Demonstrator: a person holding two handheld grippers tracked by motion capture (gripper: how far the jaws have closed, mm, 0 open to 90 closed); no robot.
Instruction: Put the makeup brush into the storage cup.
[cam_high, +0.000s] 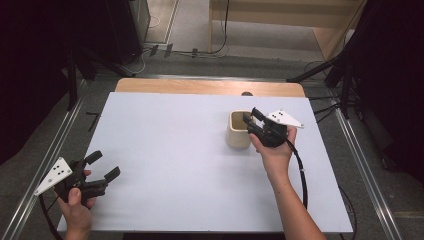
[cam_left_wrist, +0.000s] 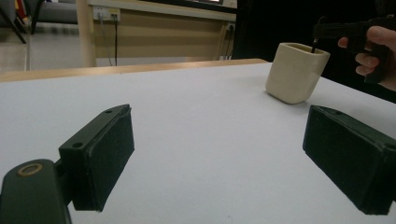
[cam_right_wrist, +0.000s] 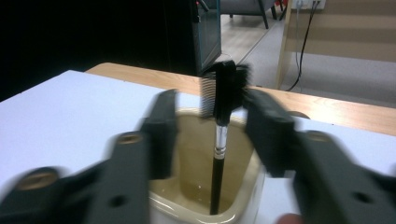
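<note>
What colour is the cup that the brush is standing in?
Cream, a pale off-white; the cup shows best in the left gripper view, with the black brush upright inside it.

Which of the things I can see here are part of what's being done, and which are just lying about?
Part of the job:
- cream cup
- black brush standing in it
- right gripper, jaws apart either side of the brush

Just about:
- left gripper, open, off to the side
- white table
- cables on the floor

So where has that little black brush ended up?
The brush stands upright inside the cream cup, right of the table's centre, between the open right gripper.
</note>
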